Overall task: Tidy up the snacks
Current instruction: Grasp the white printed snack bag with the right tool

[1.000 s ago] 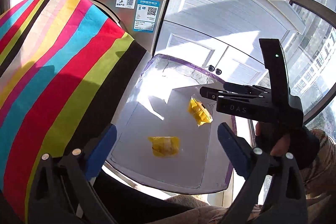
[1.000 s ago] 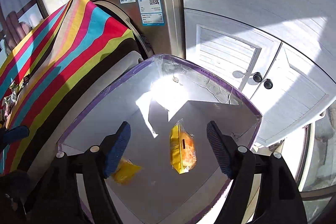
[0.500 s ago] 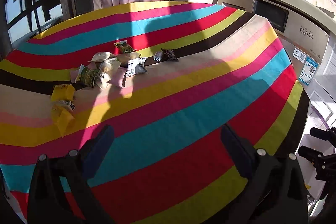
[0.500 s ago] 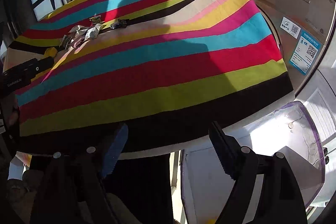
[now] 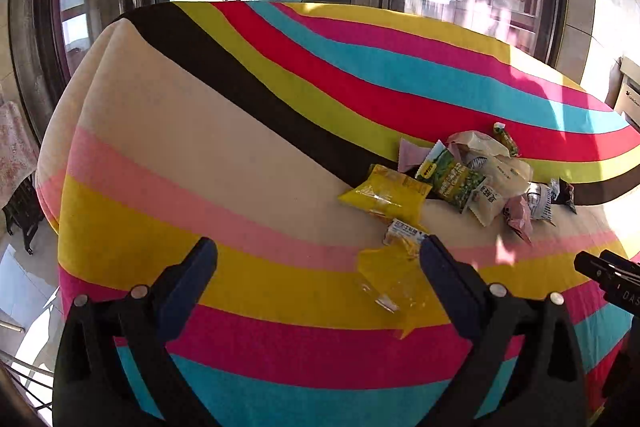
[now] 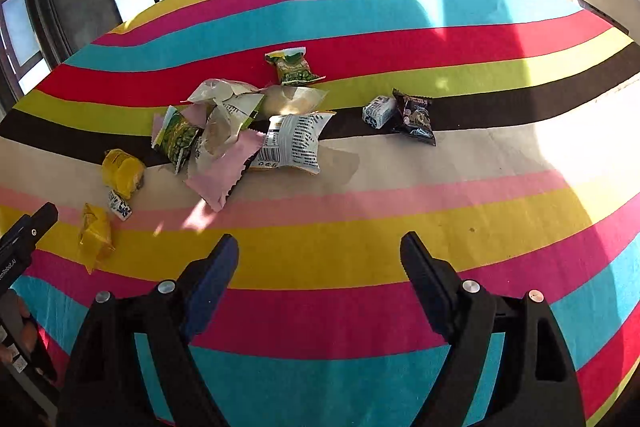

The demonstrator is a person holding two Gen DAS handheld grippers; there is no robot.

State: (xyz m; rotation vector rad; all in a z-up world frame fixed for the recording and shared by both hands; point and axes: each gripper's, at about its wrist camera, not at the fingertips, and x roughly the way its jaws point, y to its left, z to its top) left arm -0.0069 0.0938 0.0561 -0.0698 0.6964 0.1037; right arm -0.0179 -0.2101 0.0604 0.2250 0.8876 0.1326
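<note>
The snacks lay in a loose heap on the bench, which was covered by a striped cloth (image 6: pixel 360 251) in many colours, mostly on its beige and black bands.

Going from the left in the right wrist view, a crumpled yellow plastic wrapper (image 6: pixel 95 235) lay nearest to the left tongs (image 5: pixel 318 269), with a small blue-and-white sweet (image 6: pixel 120 205) just beside it and a second yellow packet (image 6: pixel 122 169) a little farther. These looked very light and slippery; I judged that a pinch on the flat sealed edge would hold better than on the puffed middle.

Next came the tangled pile: a green pea packet (image 6: pixel 178 137), a pale pink flat sachet (image 6: pixel 218 173) and a white pillow bag with black print (image 6: pixel 294 143), overlapping and touching one another. They seemed soft, filled with air, and probably crushable, so a gentle closing on a free corner was wise. A separate green packet (image 6: pixel 294 67) lay alone on the far side, easy to take.

To the right, a small grey-white packet (image 6: pixel 378 111) touched a black foil packet (image 6: pixel 416 117), both well apart from the pile.

The left tongs were released, with nothing between the fingers. The right tongs (image 6: pixel 320 267) had just been opening wider and were also empty, hanging over the near stripes.
</note>
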